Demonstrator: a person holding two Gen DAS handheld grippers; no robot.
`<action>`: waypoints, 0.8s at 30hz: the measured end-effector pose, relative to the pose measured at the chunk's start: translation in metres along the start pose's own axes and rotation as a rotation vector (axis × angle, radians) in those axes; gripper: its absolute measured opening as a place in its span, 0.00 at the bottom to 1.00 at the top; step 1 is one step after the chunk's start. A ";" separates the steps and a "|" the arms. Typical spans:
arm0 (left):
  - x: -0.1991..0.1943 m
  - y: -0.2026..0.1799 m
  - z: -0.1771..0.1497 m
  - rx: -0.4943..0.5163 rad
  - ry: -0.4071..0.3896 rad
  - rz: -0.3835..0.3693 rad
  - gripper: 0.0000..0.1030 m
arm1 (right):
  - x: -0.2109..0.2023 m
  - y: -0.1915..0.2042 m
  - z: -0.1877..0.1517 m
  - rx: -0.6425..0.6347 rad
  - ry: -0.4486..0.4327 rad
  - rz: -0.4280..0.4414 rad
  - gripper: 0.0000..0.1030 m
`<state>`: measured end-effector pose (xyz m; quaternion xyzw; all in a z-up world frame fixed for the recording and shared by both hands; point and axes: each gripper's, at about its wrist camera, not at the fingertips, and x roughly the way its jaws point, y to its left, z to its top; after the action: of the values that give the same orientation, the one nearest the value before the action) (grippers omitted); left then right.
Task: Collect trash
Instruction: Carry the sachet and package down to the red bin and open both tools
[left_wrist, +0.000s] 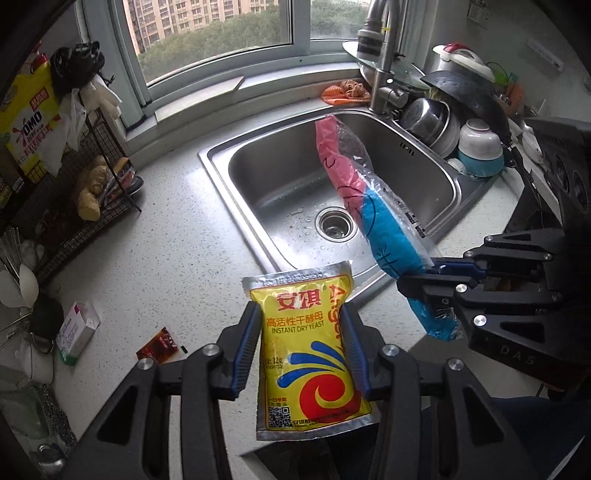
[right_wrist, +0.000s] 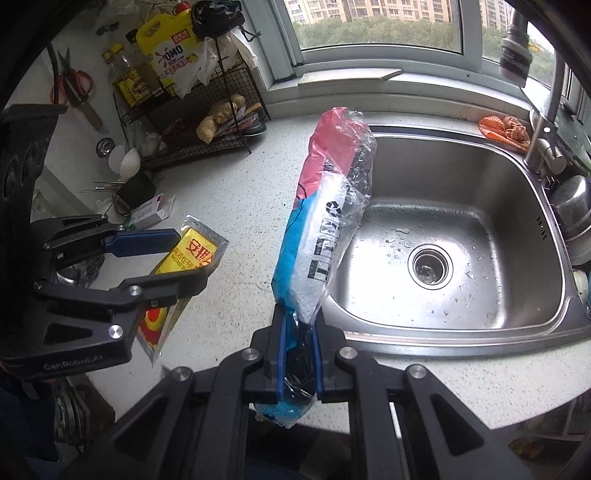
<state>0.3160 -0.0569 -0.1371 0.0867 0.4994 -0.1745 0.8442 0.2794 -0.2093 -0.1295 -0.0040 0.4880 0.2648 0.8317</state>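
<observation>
Left tongs (left_wrist: 301, 345) clamp a yellow "Angel INSTANT DRY YEAST" packet (left_wrist: 310, 354) above the counter (left_wrist: 166, 266); right tongs (right_wrist: 298, 354) clamp a pink-and-blue plastic wrapper (right_wrist: 325, 221) by the sink (right_wrist: 461, 177)

— We lose the lower end of the yeast packet (left_wrist: 314, 354) behind the left gripper (left_wrist: 301, 350) frame in the left wrist view; in the right wrist view its middle is covered by the same gripper's finger (right_wrist: 173, 286).

— We also can't read the small print under the packet's QR code; too fine.

— The bottom of the plastic-wrapped bundle (right_wrist: 325, 221) sits between the right gripper (right_wrist: 299, 354) pads, so we can't see how far it runs below them.

— The faucet (left_wrist: 384, 55) is cut off by the top edge, and the dishes (left_wrist: 458, 125) beside the sink (left_wrist: 218, 155) overlap too much to count.

— The small box (left_wrist: 75, 328) lettering is too small for us.
</observation>
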 end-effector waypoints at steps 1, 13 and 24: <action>-0.007 -0.012 -0.004 -0.001 -0.006 0.004 0.41 | -0.009 -0.002 -0.006 -0.001 -0.011 0.001 0.10; -0.061 -0.142 -0.045 0.005 -0.021 0.014 0.40 | -0.111 -0.020 -0.100 -0.017 -0.086 0.018 0.10; -0.031 -0.209 -0.064 -0.014 0.073 -0.057 0.41 | -0.127 -0.061 -0.158 0.056 -0.043 0.012 0.10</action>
<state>0.1705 -0.2227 -0.1350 0.0730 0.5333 -0.1915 0.8207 0.1300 -0.3589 -0.1241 0.0278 0.4774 0.2561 0.8401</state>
